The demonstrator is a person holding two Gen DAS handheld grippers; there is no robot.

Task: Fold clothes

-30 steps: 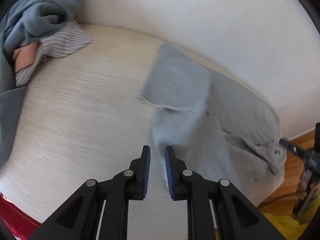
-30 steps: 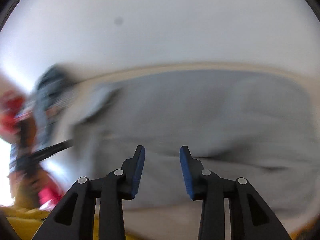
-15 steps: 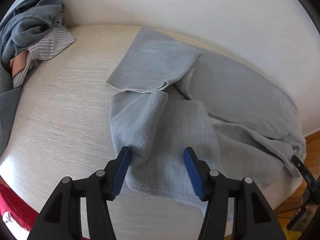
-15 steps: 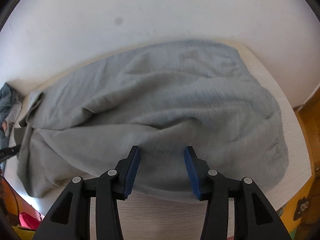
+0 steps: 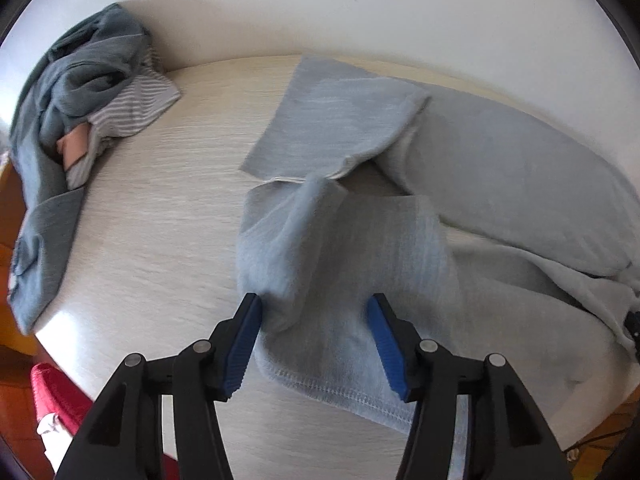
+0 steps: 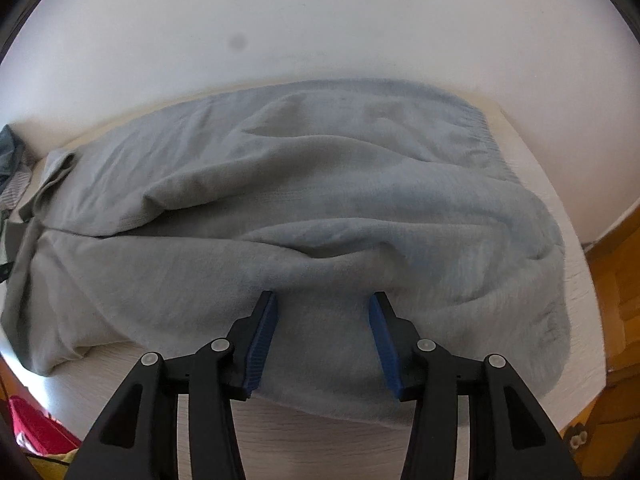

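Observation:
Light grey sweatpants (image 5: pixel 500 168) lie spread on a pale wooden table (image 5: pixel 160 200), the two legs reaching toward the left. The far leg lies flat; the near leg is rumpled with a raised fold. My left gripper (image 5: pixel 314 320) is open and points down over the near leg's stitched hem (image 5: pixel 340 394), the fold lying beside its left pad. In the right wrist view the wrinkled waist end of the sweatpants (image 6: pixel 280 184) fills the table. My right gripper (image 6: pixel 322 316) hangs open just above the cloth near the front edge, gripping nothing.
A heap of dark grey and striped clothes (image 5: pixel 80 80) sits at the table's far left corner against the white wall. A red object (image 5: pixel 56 392) lies below the table's front left edge. Orange wooden floor (image 6: pixel 616 280) shows past the right edge.
My left jaws went from nearly shut to wide apart, and that gripper swung over the near leg's hem. My right gripper tipped down closer to the waist end, its jaws slightly wider.

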